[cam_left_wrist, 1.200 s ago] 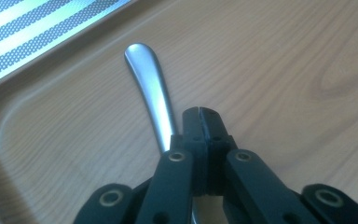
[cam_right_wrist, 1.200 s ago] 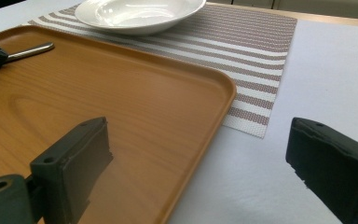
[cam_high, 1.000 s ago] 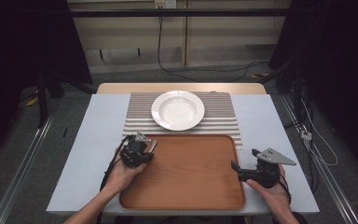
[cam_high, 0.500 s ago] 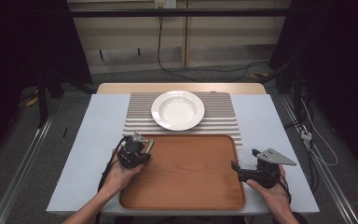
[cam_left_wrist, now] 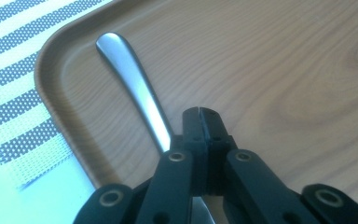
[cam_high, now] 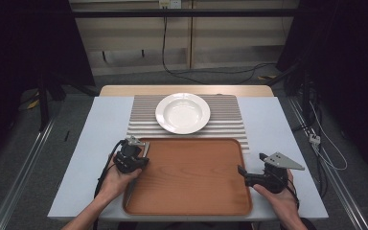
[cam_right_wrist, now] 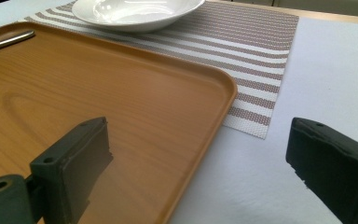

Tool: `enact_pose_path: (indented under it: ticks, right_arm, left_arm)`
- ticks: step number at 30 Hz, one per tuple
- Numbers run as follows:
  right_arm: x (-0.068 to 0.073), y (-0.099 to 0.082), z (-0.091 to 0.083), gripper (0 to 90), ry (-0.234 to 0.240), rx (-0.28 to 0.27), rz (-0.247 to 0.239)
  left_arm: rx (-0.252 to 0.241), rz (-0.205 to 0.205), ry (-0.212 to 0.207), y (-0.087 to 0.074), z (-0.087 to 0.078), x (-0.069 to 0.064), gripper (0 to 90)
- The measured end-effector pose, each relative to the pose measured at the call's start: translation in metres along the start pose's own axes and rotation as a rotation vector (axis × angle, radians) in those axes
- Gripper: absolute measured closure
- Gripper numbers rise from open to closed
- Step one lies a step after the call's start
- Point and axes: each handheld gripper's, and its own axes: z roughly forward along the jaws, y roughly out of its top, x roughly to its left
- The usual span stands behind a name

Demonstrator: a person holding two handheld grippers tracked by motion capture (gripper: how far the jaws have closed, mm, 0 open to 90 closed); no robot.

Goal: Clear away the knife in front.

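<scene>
Little movement is noted since the earlier frame. The left gripper [cam_left_wrist: 199, 112] is seen closed beside a metal handle [cam_left_wrist: 130, 79] on the wooden tray [cam_high: 191, 191]. The right gripper [cam_right_wrist: 200, 158] is held open astride the tray's edge. Beyond, a white plate [cam_high: 182, 112] is set on the striped mat [cam_high: 225, 120] upon the desk [cam_high: 100, 129].

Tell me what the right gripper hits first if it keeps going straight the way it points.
Probably the tray's right rim, which runs between the open jaws of the right gripper. Further along lie the striped mat and the white plate, though depth is unclear.
</scene>
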Motion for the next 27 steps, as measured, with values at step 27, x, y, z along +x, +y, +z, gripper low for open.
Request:
enact_pose_path:
  ticks: [27]
  right_arm:
    - [0.0, 0.0, 0.0, 5.9, -0.004, 0.001, 0.003]
  left_arm:
    - [-0.003, -0.021, -0.005, -0.005, -0.004, 0.012, 90.0]
